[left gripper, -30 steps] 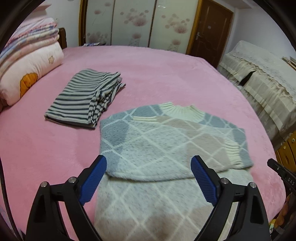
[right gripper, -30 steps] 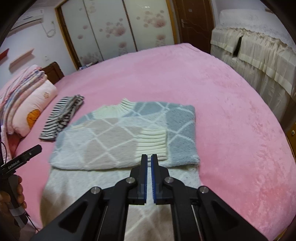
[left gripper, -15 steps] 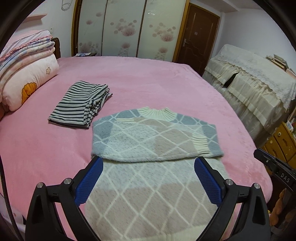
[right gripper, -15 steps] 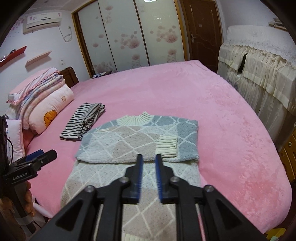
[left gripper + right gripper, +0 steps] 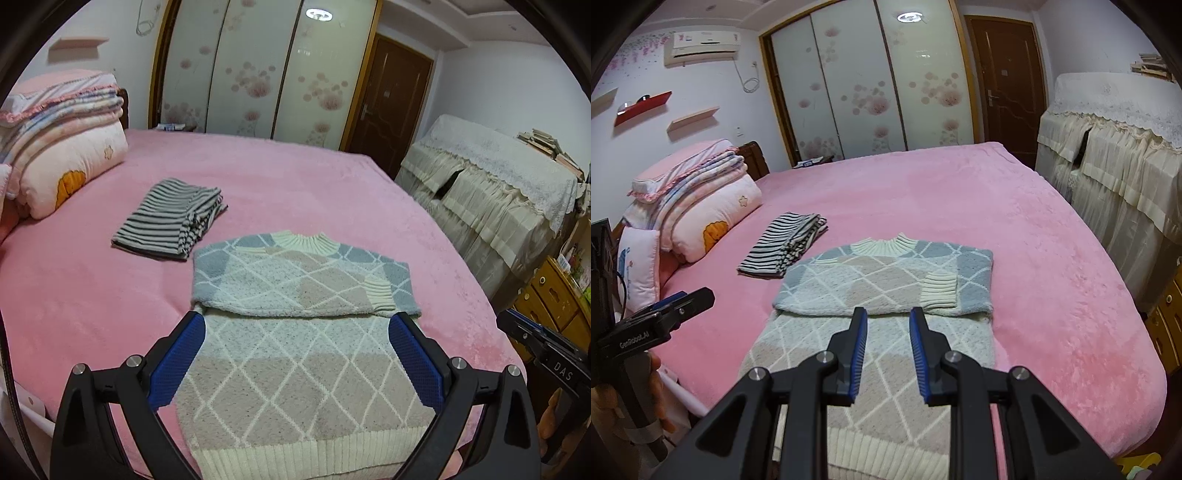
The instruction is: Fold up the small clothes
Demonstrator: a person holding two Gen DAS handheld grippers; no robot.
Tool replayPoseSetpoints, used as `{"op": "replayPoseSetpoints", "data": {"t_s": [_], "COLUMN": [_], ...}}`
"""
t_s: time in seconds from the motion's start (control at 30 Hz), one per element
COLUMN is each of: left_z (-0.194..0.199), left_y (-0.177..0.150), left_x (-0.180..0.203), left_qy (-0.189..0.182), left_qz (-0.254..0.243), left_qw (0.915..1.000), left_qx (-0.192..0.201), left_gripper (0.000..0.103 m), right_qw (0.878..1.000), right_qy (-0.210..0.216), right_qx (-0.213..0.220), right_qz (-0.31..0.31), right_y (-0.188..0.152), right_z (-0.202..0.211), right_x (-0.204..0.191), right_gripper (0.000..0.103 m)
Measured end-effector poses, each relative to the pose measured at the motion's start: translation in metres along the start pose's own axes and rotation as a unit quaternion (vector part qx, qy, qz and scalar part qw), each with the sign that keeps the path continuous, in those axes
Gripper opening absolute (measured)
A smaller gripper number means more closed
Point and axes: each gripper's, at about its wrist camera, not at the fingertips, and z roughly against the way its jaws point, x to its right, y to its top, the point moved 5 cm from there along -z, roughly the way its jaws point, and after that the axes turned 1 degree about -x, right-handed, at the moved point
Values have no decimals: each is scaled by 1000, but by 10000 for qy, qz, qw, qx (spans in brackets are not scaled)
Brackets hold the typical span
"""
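Observation:
A diamond-pattern knit sweater [image 5: 295, 343] [image 5: 882, 295] in grey, beige and cream lies flat on the pink bed [image 5: 314, 192], both sleeves folded across its chest. My left gripper [image 5: 295, 321] hangs wide open above the sweater's lower half, nothing between its blue pads. My right gripper [image 5: 888, 314] is held above the same part; its jaws are opening, with a narrow gap and nothing in it. From the right wrist view, the left gripper [image 5: 683, 301] shows at the left edge in a hand. A folded striped garment [image 5: 170, 221] [image 5: 783, 247] rests to the sweater's left.
Stacked quilts and pillows [image 5: 59, 147] [image 5: 701, 199] sit at the bed's head on the left. A cloth-covered cabinet [image 5: 498, 199] [image 5: 1115, 155] stands to the right of the bed, with a wooden drawer unit [image 5: 554, 299] beside it. Wardrobe doors [image 5: 871, 81] and a brown door [image 5: 1008, 81] line the far wall.
Both grippers have pulled back and risen from the sweater, so more of its hem shows. The right gripper's jaws have gone from shut to slightly apart.

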Motion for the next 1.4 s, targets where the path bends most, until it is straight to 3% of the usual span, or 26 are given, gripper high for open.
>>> {"op": "replayPoseSetpoints", "data": {"t_s": [0.33, 0.6, 0.9, 1.17, 1.4], "left_z": [21, 6, -27, -55, -73], "left_y": [-29, -66, -113, -159, -190], "left_x": [-10, -33, -63, -74, -94], "left_qy": [363, 576, 440, 460, 253], "left_qz": [-284, -179, 242, 309, 848], "left_qw": [9989, 9976, 9956, 9892, 9790], "left_qx": [106, -327, -790, -1360, -1837], "left_gripper": [99, 99, 99, 99, 99], "right_qw": [9996, 9991, 9968, 9926, 9872], "right_qy": [-56, -207, -414, -579, -704], "right_qx": [-36, -293, -533, -1014, -1429], "right_qz": [262, 228, 434, 337, 117], "right_y": [-36, -71, -103, -142, -173], "right_z": [17, 4, -4, -19, -38], "right_x": [-11, 0, 8, 26, 44], "right_gripper": [24, 24, 24, 24, 24]}}
